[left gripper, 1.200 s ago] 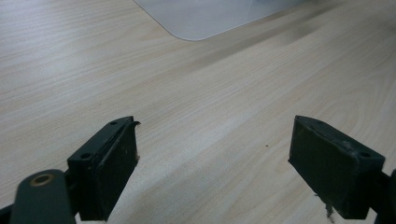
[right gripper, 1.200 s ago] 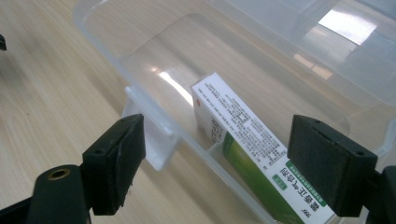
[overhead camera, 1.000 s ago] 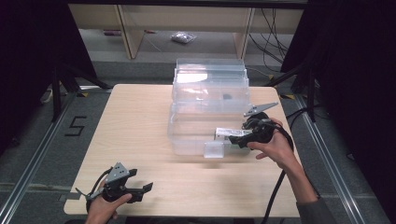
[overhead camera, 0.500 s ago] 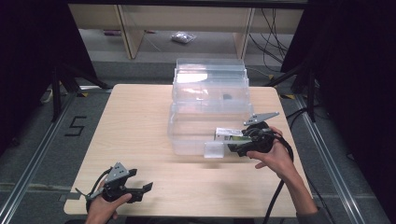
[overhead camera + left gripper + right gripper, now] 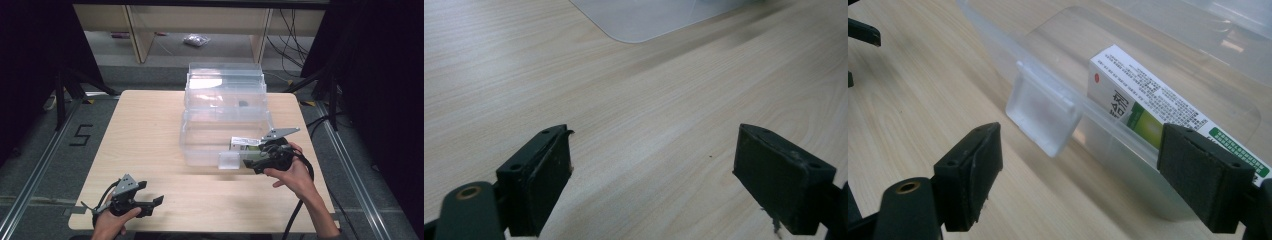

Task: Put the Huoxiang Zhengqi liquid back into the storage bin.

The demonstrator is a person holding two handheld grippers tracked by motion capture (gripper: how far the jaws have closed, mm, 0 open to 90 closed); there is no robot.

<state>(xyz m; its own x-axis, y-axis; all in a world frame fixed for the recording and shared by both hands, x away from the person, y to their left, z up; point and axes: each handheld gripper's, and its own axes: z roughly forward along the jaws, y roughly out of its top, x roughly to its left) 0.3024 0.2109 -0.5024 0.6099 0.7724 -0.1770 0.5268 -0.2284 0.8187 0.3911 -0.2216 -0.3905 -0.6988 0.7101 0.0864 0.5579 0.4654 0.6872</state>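
A clear plastic storage box (image 5: 205, 145) stands on the wooden table (image 5: 145, 130) with its lid (image 5: 225, 82) tipped open behind it. Inside, at the front right, a white carton with green print (image 5: 244, 142) (image 5: 1133, 100) lies against the front wall. My right gripper (image 5: 249, 161) (image 5: 1078, 137) hovers open just outside that wall, beside the box's latch tab (image 5: 229, 161) (image 5: 1043, 110), holding nothing. At the near left edge of the table my left gripper (image 5: 150, 194) (image 5: 651, 135) is low over bare wood, open and empty.
A corner of the clear box (image 5: 649, 20) lies ahead of the left gripper. A small dark item (image 5: 243, 103) sits near the back of the box. Beyond the table stand shelf legs, cables and a bag (image 5: 196, 40) on the floor.
The right gripper has drawn back a little toward the person, away from the carton, which stays in the box. The left gripper has not moved.
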